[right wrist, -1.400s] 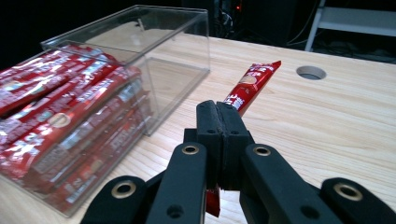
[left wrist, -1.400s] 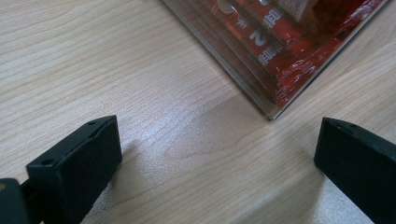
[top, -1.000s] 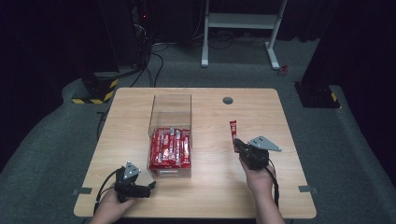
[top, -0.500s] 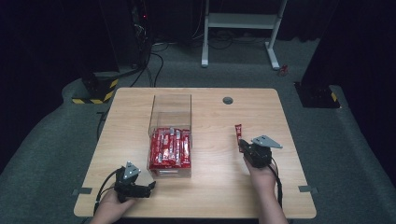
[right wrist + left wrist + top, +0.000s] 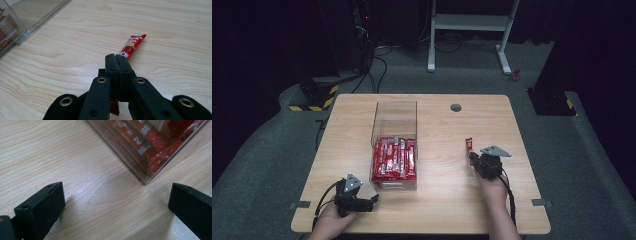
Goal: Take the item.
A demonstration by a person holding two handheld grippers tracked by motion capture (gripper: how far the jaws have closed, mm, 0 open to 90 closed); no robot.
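Low right of the box point(image 5: 394, 120), right gripper point(image 5: 116, 56) clamped on a red sachet point(image 5: 132, 46), left gripper point(image 5: 116, 200) near the box's corner, jaws wide apart, nothing between.

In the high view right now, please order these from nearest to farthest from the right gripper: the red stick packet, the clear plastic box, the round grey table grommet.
1. Red stick packet: clamped in the right gripper.
2. Clear plastic box: to its left, mid-table.
3. Round grey table grommet: toward the far edge.

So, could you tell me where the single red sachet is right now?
In the high view the red sachet is clamped in the right gripper over the table's right half, right of the clear box.
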